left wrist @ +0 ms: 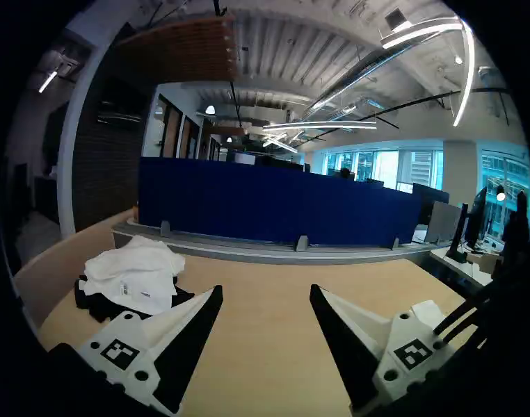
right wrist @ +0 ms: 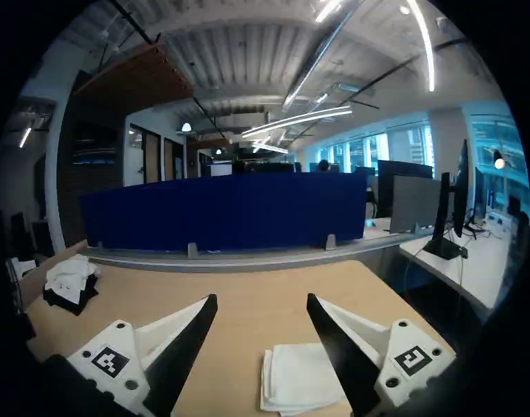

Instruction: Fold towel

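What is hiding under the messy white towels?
Some black cloth pokes out from under the white towels, lying on the table. The towels cover most of it, so you cannot tell how many black pieces there are.

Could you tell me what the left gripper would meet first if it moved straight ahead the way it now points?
Probably the blue partition beyond the table; the way there looks free, though depth is unclear. The towel pile lies left.
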The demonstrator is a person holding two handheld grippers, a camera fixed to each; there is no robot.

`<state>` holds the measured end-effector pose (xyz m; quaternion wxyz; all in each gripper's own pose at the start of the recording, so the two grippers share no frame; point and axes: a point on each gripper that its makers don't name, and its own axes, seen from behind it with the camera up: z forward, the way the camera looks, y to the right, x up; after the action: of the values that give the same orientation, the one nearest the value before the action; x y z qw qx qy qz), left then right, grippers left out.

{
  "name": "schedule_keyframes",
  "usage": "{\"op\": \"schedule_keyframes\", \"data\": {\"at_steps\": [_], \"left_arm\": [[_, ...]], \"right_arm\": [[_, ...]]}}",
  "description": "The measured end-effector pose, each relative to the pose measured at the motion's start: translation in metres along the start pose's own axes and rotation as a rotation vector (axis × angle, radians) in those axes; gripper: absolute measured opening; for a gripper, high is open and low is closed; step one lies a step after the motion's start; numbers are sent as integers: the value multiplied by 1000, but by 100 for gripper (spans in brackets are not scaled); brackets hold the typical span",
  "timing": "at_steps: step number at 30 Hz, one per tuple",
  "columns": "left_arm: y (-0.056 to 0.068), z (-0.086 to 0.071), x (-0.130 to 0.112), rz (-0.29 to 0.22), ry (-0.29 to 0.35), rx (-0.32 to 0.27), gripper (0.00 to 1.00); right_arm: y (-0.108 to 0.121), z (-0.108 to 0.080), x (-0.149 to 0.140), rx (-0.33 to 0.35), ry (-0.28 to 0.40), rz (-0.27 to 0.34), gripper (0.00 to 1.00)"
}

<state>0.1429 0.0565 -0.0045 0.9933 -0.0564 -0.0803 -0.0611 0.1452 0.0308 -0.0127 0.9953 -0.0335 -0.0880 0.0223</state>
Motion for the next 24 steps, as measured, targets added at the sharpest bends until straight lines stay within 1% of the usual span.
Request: {"op": "schedule_keyframes", "data": {"at_steps": [2, 8, 11, 14, 17, 20, 24], "left_arm": [[-3, 0, 3, 12, 21, 16, 93], [-11, -1, 8, 28, 66, 38, 93], [-12, 0, 6, 36, 87, 47, 93], [-15, 1, 4, 69, 102, 61, 93], [-18, 0, 1, 122, 127, 80, 93], [-17, -1, -4, 160, 150, 90, 93], [-18, -2, -15, 188, 169, 99, 93]], "right_arm": [[-2, 1, 3, -4, 11, -4, 100], [-18, 0, 9, 28, 7, -24, 100], [-22, -2, 12, 41, 5, -37, 100], [-25, -3, 11, 53, -4, -49, 100], [-24, -4, 9, 58, -17, -60, 100], [-23, -6, 8, 57, -26, -67, 100], [-22, -6, 8, 58, -33, -79, 100]]}}
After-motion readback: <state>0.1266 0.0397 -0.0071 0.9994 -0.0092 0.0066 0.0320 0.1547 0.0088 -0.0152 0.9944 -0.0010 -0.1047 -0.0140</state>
